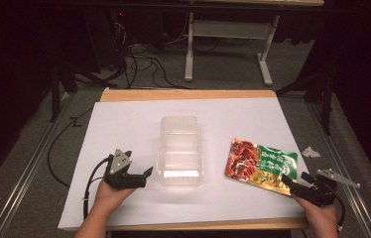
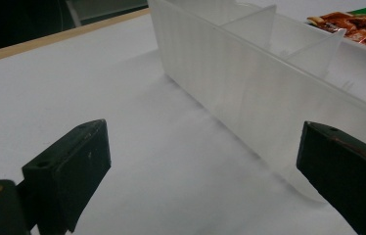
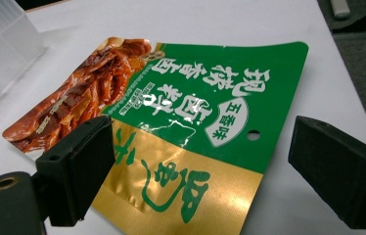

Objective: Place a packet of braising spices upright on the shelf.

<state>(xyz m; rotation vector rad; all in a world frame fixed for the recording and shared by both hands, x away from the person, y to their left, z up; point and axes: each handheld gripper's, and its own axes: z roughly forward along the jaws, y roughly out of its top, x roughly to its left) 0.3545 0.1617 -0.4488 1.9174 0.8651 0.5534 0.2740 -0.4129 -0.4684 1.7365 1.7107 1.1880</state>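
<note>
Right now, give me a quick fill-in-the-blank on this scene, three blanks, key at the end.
1. The snack packet lies to the ___ of the clear plastic container in the high view.
2. The right gripper has its jaws ___ over the packet's gold end.
3. The container's inside is split by ___ dividers.

Missing words: right; open; two

Box [image 1: 179, 148] mid table [image 1: 124, 119], snack pouch [image 1: 260, 164] to its right, well apart

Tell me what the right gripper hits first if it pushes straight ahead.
Probably the flat green, gold and red foil snack packet: the right gripper, jaws open, points along it with its gold end between them.
</note>
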